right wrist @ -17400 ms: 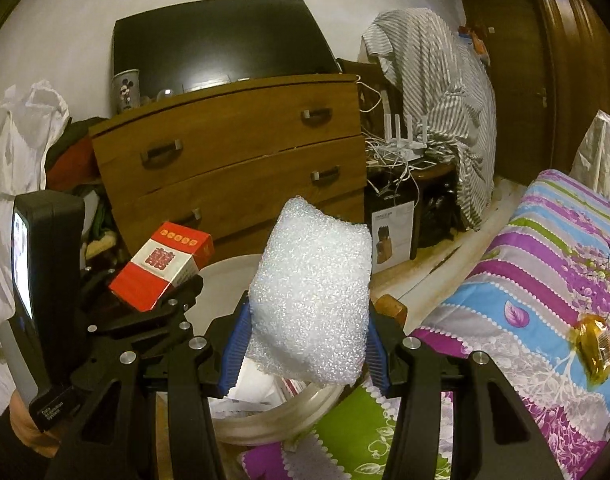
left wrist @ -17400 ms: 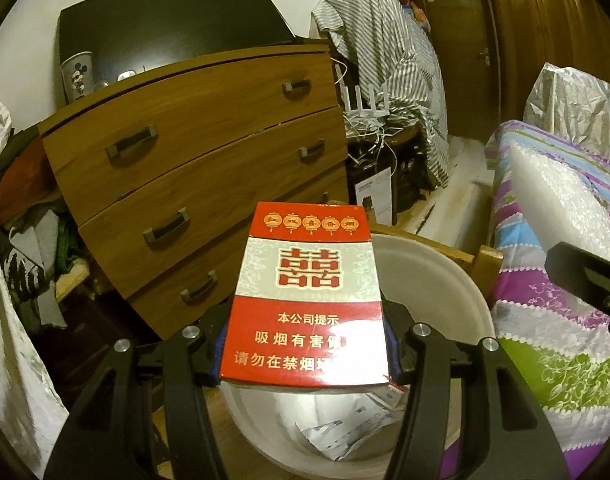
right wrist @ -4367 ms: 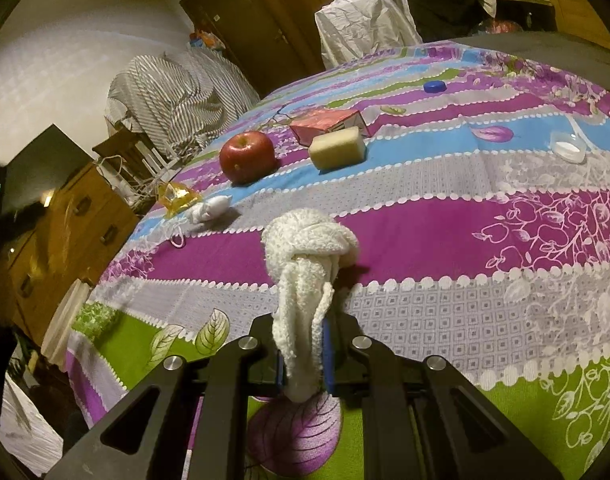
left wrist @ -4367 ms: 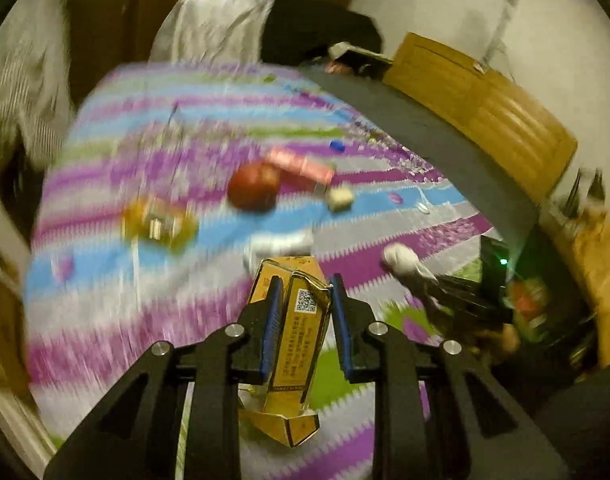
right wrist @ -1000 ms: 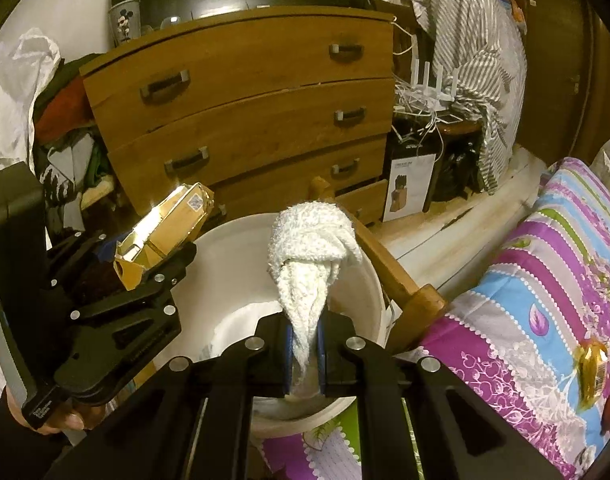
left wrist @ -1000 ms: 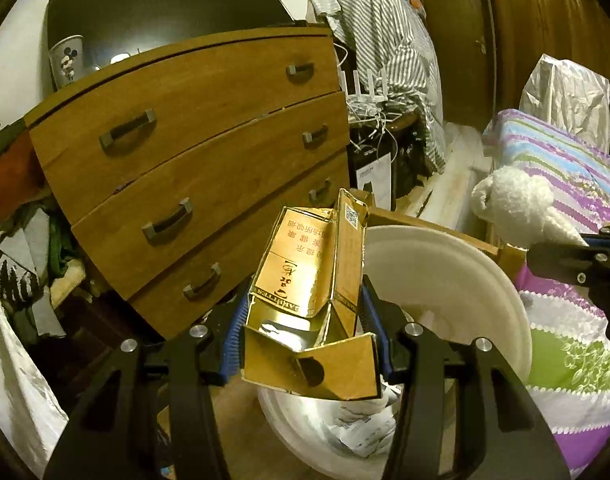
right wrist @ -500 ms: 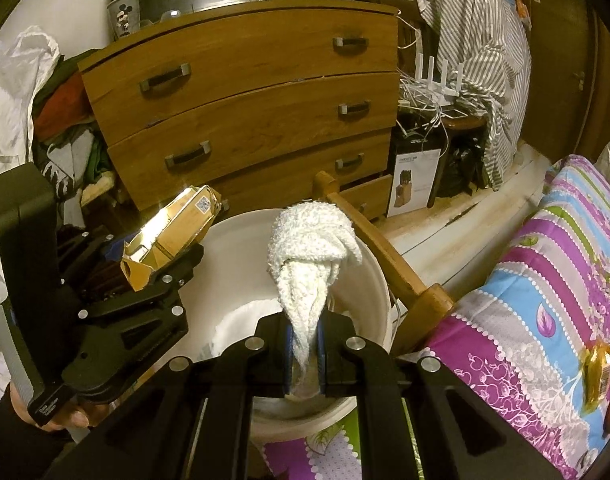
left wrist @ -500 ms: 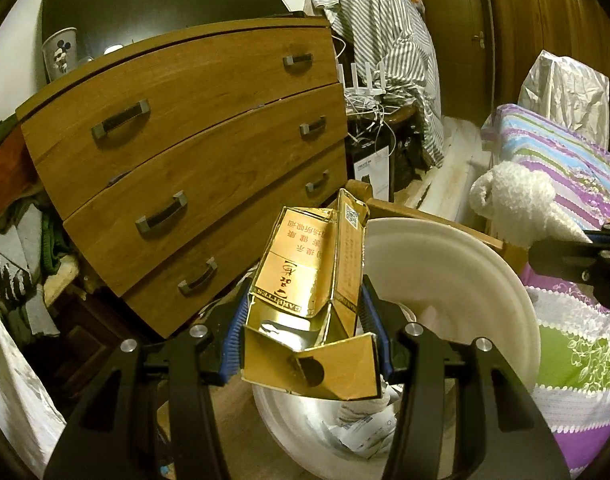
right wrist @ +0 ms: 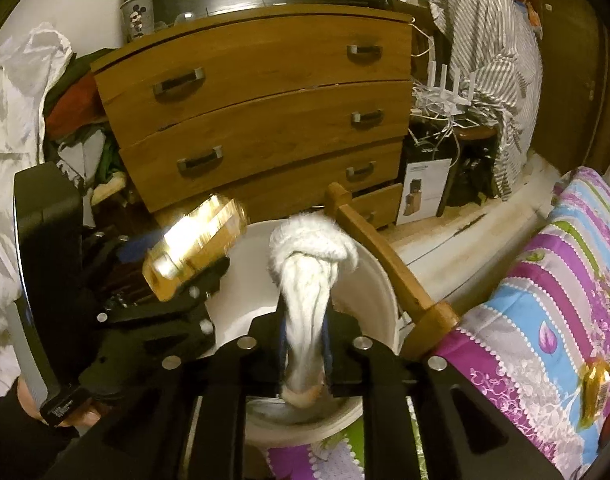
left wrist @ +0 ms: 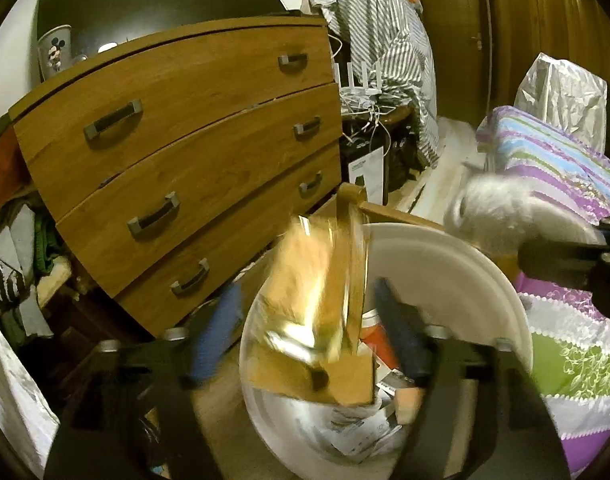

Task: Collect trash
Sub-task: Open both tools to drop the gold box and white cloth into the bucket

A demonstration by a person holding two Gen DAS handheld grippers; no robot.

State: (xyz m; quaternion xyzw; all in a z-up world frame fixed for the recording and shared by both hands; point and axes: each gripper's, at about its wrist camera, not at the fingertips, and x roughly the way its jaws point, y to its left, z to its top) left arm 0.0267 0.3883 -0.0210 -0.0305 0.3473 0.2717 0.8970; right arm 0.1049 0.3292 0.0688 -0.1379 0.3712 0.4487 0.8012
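My left gripper (left wrist: 305, 312) hangs over the white bin (left wrist: 445, 264) with its jaws opening. The gold carton (left wrist: 317, 292) is a blur between them, clear of both blue pads (left wrist: 215, 332) and dropping toward the bin. In the right wrist view the same carton (right wrist: 193, 248) shows as a bright smear left of the bin's wall (right wrist: 245, 292). My right gripper (right wrist: 304, 332) is over the bin's near rim, its jaws just opening. The white knitted cloth (right wrist: 309, 248) still stands pinched between the pads, knot upward.
Red pack (left wrist: 375, 340) and papers lie in the bin. A wooden chest of drawers (left wrist: 185, 152) stands just behind it. A wooden post (right wrist: 385, 264) and the striped bed cover (right wrist: 545, 300) are on the right, with a gold wrapper (right wrist: 593, 384) on the cover. Clothes pile up at left.
The left jaws have spread wide and the gold carton has come loose, now blurred and slipping down. The right jaws have parted slightly around the cloth. Neither hand has shifted.
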